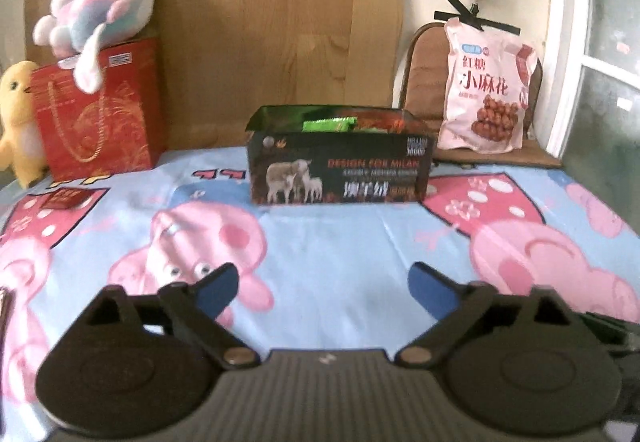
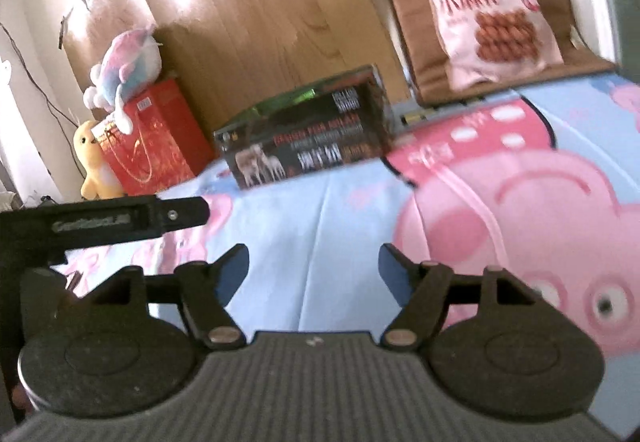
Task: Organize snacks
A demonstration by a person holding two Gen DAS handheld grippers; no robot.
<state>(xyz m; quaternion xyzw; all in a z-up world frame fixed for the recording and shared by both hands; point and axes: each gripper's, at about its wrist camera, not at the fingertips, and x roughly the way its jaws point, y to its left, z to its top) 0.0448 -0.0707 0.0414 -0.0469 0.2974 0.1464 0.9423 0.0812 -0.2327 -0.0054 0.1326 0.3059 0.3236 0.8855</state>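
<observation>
Both tools, left (image 1: pixel 322 284) and right (image 2: pixel 314 270), gape empty; fetch the red packet (image 1: pixel 66 199) at ten o'clock, drop it squarely into the box (image 1: pixel 340 156).

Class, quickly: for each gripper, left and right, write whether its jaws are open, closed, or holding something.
Left gripper: jaws open, nothing between them.
Right gripper: jaws open, nothing between them.

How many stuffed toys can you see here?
2. A pink-and-blue plush lies on top of the red gift bag at the far left. A yellow plush stands just left of that bag. Others could be hidden behind the bag.
</observation>
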